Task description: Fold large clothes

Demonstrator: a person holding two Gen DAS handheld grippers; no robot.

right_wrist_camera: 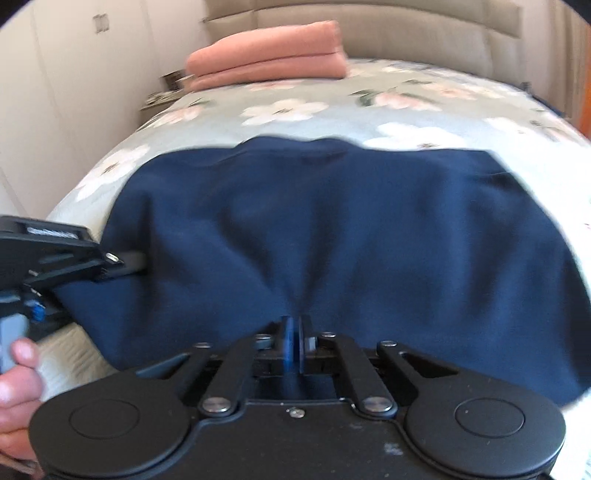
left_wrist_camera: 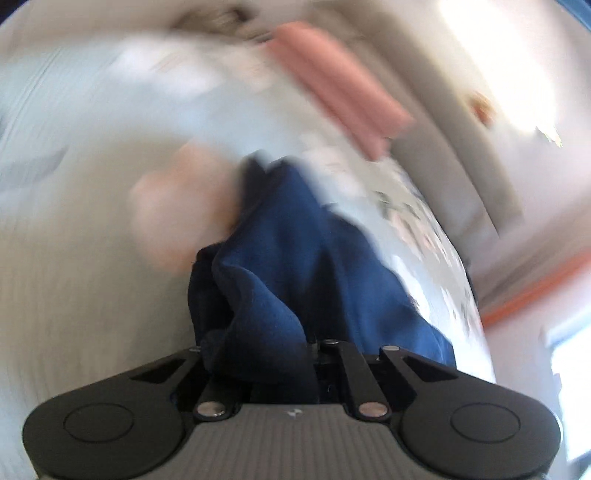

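A navy blue garment lies spread across the flowered bedcover, its near edge drawn up in folds. My right gripper is shut, with a pinch of the near hem between its pads. My left gripper comes in from the left and grips the garment's left edge; a person's hand holds it. In the blurred left wrist view the blue garment bunches up between the jaws of the left gripper and hides the fingertips.
A stack of folded pink cloth sits at the far end of the bed, also seen as the pink stack. A beige padded headboard stands behind it. A pale wall runs along the bed's left side.
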